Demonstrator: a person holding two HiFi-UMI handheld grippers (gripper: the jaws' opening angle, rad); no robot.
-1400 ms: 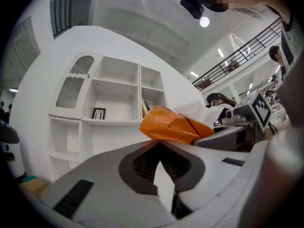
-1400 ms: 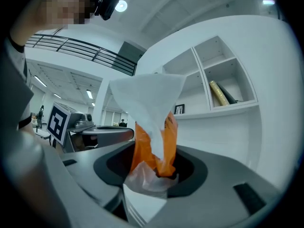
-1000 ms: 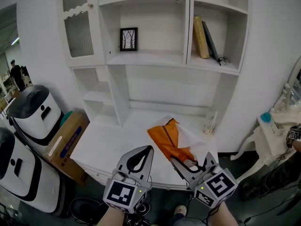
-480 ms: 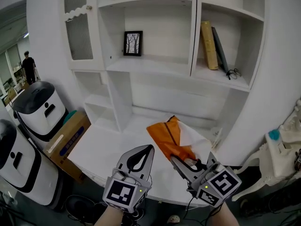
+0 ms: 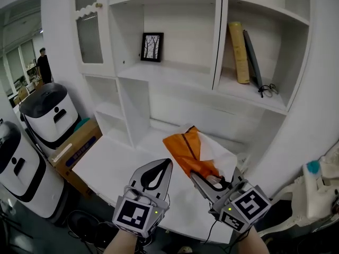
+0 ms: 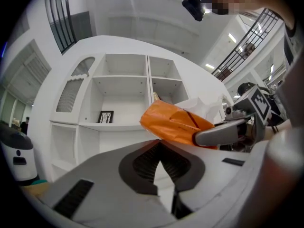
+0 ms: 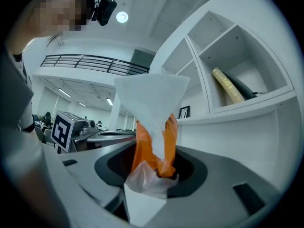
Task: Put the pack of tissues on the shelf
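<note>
The pack of tissues (image 5: 192,153) is orange plastic with a white tissue sticking out, and it hangs above the white desk (image 5: 114,160). My right gripper (image 5: 211,182) is shut on its lower end. In the right gripper view the orange wrapper (image 7: 151,146) is pinched between the jaws with the white tissue (image 7: 153,99) fanning upward. My left gripper (image 5: 160,169) sits beside it to the left, shut and empty. The left gripper view shows the pack (image 6: 175,125) just past its tips. The white shelf unit (image 5: 175,70) stands behind the desk.
A small framed picture (image 5: 152,47) stands on the middle shelf. Books (image 5: 239,52) and glasses (image 5: 269,90) fill the right compartment. Two white appliances (image 5: 50,112) and a cardboard box (image 5: 79,147) stand at the left. A person (image 5: 42,62) is far off at the left.
The head view has tilted up and drawn nearer the shelf unit, so the shelves look larger. Both grippers keep their places; the pack stays in the right gripper.
</note>
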